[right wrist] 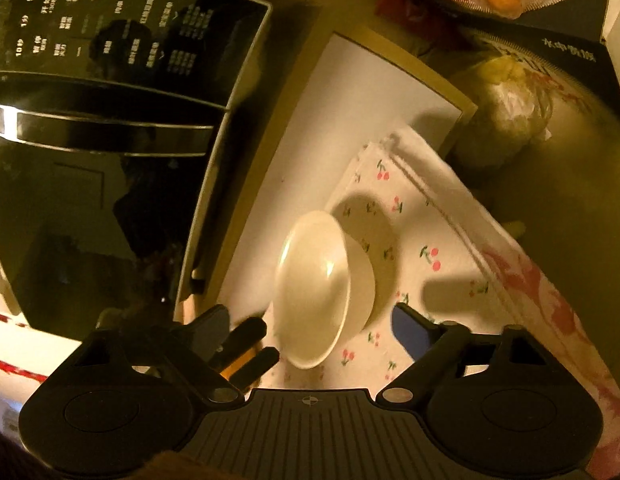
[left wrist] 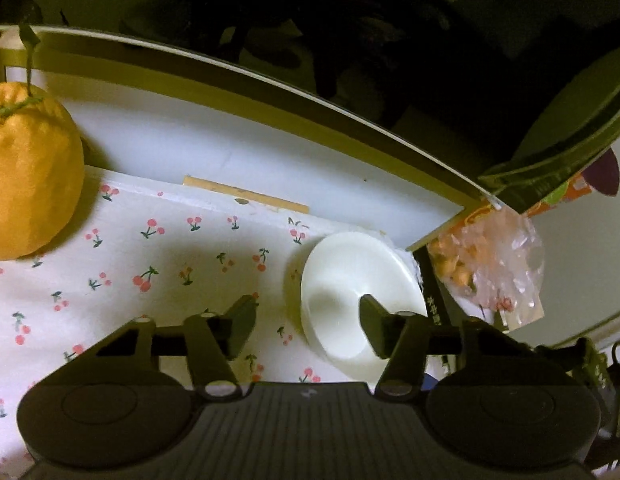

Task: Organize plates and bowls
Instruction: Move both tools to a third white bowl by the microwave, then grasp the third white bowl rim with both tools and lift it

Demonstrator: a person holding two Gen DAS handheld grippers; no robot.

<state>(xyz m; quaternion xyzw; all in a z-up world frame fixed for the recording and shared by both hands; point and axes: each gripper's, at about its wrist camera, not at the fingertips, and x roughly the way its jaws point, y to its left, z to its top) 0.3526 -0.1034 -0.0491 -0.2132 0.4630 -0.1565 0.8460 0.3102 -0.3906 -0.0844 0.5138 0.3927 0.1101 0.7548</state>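
One white bowl stands on a cherry-print cloth, close to the cloth's right corner. My left gripper is open across the bowl's near-left rim. Its right finger is over the inside of the bowl, and its left finger stands outside with cloth showing between it and the wall. In the right wrist view the same bowl lies between the fingers of my open right gripper, neither pad touching it. There the left gripper's dark fingers reach in at the bowl's lower left rim.
A large yellow-orange citrus fruit with a stem sits on the cloth at far left. A black microwave stands just behind the white ledge. Plastic bags of food and a dark box crowd the cloth's far corner.
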